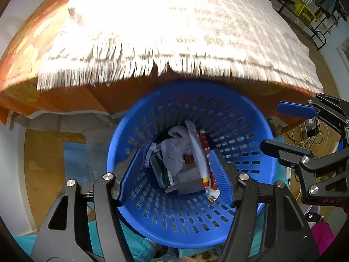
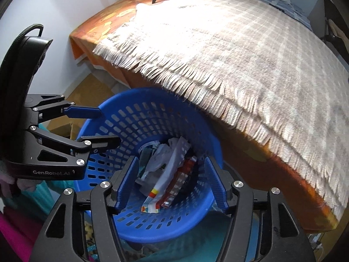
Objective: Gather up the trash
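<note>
The trash (image 1: pixel 187 159) is seen heaped in the blue basket (image 1: pixel 246 118) below the left gripper (image 1: pixel 176 174) and right gripper (image 2: pixel 170 183), both held open and empty.

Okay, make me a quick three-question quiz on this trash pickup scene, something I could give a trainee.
1. True or false: the left tool is clamped on a wrapper.
2. What lies on the bed above the blue basket? A) a fringed blanket B) a striped pillow C) a folded newspaper
3. Fill in: the white crumpled bag lies ____ the basket.

Key:
1. False. Both it and the right tool stand open and empty over the basket.
2. A, the fringed blanket.
3. Inside, among wrappers.
</note>
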The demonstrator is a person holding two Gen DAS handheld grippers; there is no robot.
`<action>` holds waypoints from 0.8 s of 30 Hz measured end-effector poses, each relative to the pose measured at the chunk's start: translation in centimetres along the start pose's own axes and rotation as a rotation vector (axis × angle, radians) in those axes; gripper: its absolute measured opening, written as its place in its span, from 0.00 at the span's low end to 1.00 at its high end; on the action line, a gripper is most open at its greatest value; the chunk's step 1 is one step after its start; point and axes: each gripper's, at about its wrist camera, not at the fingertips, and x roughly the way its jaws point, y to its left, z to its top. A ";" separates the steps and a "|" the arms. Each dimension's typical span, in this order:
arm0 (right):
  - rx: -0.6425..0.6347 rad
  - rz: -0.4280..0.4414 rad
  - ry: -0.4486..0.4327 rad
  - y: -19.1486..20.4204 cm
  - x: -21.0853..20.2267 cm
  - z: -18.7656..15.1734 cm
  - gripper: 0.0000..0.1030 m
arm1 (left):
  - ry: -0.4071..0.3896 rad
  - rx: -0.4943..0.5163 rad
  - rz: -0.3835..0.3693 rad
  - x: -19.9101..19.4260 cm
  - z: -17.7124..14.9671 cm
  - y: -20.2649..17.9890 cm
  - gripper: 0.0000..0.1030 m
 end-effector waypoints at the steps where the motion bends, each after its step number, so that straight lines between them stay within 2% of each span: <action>1: -0.001 -0.007 -0.004 -0.1 -0.2 0.1 0.60 | -0.008 0.001 -0.001 -0.3 0.2 0.0 0.64; 11: 0.033 -0.077 -0.073 -1.6 -3.9 0.8 0.61 | -0.119 0.030 -0.008 -4.7 2.8 -1.2 0.65; 18: 0.085 -0.082 -0.153 -2.9 -7.3 1.4 0.63 | -0.220 0.057 -0.014 -8.5 4.2 -2.7 0.69; 21: 0.109 -0.086 -0.189 -3.4 -8.7 1.5 0.64 | -0.261 0.056 -0.025 -10.1 4.8 -3.3 0.79; 24: 0.131 -0.093 -0.220 -3.8 -9.7 1.5 0.64 | -0.305 0.054 -0.034 -11.6 5.2 -3.7 0.79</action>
